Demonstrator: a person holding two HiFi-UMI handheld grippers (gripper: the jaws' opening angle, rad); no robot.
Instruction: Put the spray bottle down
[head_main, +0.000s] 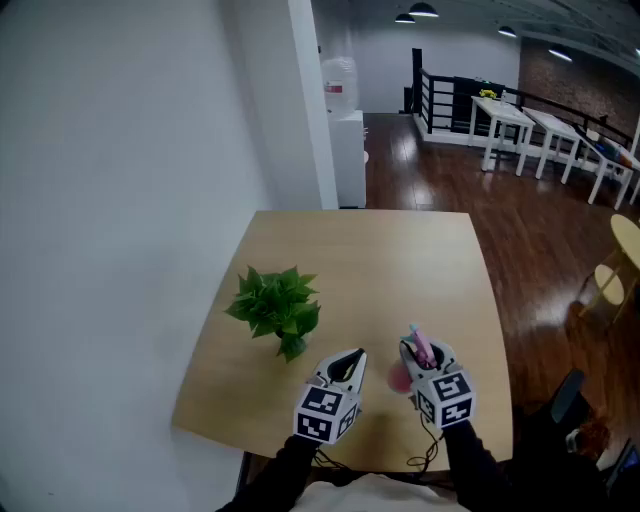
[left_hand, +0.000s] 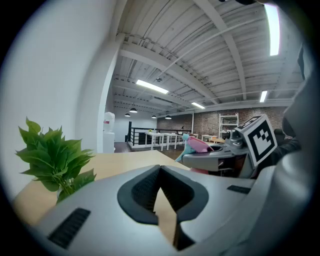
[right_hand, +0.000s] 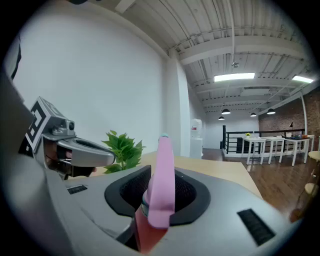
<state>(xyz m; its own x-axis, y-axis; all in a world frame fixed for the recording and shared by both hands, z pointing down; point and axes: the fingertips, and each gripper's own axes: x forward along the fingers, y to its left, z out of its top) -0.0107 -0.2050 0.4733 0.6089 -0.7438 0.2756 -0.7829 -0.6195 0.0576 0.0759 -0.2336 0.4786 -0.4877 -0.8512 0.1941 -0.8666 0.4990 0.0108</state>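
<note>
As the right gripper (head_main: 416, 352) clamps it, the spray bottle (right_hand: 161, 182) stands upright.

plant (head_main: 276, 308) — left side of wooden table (head_main: 400, 260) | water dispenser (head_main: 345, 150) — beyond far edge

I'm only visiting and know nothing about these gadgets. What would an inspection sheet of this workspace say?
Surface: light wooden table, mostly bare.
Job's things: pink spray bottle, clamped in the right gripper, not yet released.
Clutter: green plant standing on the table's left side.
Grippers: left gripper shut and empty; right gripper shut on the spray bottle.
Cables: thin dark cable hanging under the right gripper.
Surroundings: white wall at left; water dispenser, white tables and dark wood floor beyond.
</note>
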